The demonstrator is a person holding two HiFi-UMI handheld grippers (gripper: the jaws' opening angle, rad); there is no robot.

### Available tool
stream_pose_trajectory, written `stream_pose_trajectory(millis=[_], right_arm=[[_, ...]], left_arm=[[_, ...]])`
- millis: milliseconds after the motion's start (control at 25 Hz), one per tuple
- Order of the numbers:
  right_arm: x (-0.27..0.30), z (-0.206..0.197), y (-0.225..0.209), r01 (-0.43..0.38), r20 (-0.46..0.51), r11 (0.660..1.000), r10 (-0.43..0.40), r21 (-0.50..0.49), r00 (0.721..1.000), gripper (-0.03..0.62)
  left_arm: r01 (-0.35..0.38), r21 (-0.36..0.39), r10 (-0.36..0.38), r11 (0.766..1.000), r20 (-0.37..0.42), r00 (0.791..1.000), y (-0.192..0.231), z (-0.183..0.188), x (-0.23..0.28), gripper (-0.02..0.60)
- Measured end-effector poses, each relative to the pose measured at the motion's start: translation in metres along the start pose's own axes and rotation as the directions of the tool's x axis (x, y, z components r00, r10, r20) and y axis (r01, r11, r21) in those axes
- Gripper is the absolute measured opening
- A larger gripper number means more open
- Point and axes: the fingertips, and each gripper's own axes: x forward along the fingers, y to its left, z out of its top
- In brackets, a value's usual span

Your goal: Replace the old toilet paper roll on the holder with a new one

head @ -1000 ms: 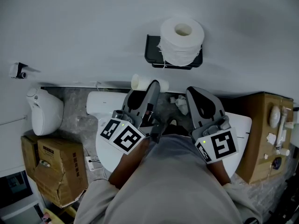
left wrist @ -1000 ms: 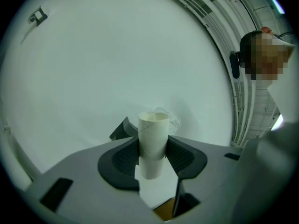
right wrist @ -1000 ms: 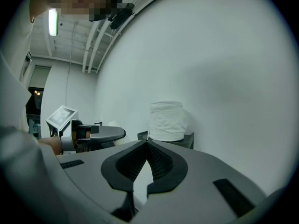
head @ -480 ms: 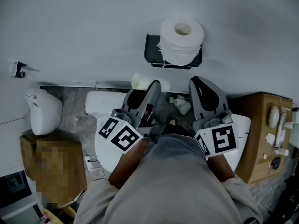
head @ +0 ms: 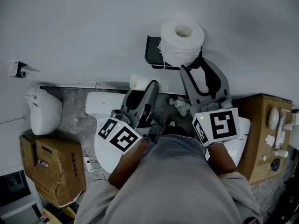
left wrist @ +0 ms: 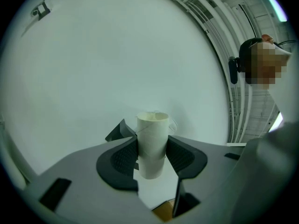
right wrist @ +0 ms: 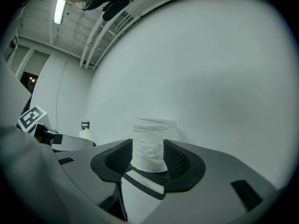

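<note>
A full white toilet paper roll [head: 182,38] stands on end on the black wall holder [head: 151,55]. My right gripper [head: 194,65] sits just below it in the head view, jaws apart. They have just been opening, and nothing is pressed between them. In the right gripper view the roll [right wrist: 152,143] stands ahead, framed by the two pads [right wrist: 122,158]. My left gripper [head: 145,86] is lower, to the left, and shut on an empty cardboard tube [head: 138,81]. The tube [left wrist: 152,134] is upright between the pads of that gripper [left wrist: 152,150].
A white toilet tank [head: 100,104] and lid lie under the grippers, with crumpled paper [head: 180,104] behind. A white appliance [head: 44,111] and a cardboard box [head: 56,171] are at the left. A wooden cabinet [head: 261,139] with small items stands at the right.
The right gripper has risen toward the roll on the holder, and its jaws went from shut to apart. The left gripper with the tube has stayed put.
</note>
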Motion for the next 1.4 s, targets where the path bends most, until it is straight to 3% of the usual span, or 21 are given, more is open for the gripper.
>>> stream_pose_trajectory(millis=[280, 600, 1000, 1240, 1400], right_arm=[[0.017, 0.005, -0.012, 0.059, 0.004, 0.997, -0.060, 0.046, 0.998, 0.310], [0.041, 0.001, -0.009, 0.047, -0.026, 0.995, -0.045, 0.083, 0.999, 0.411], [0.062, -0.005, -0.015, 0.096, -0.061, 0.991, -0.091, 0.088, 0.994, 0.449], [0.063, -0.005, -0.015, 0.084, -0.075, 0.993, -0.078, 0.085, 0.994, 0.448], [0.063, -0.006, -0.016, 0.074, -0.076, 0.993, -0.067, 0.094, 0.995, 0.448]], left_arm=[[0.010, -0.015, -0.011, 1.000, -0.011, 1.000, 0.001, 0.000, 0.002, 0.184], [0.018, -0.030, -0.019, 0.999, -0.024, 1.000, 0.007, 0.001, 0.006, 0.184], [0.022, -0.045, -0.023, 0.999, -0.026, 0.999, 0.017, 0.005, 0.008, 0.184], [0.039, -0.053, -0.041, 0.998, -0.031, 0.999, 0.017, 0.005, 0.014, 0.184], [0.057, -0.099, -0.060, 0.993, -0.031, 0.998, 0.016, 0.004, 0.017, 0.184]])
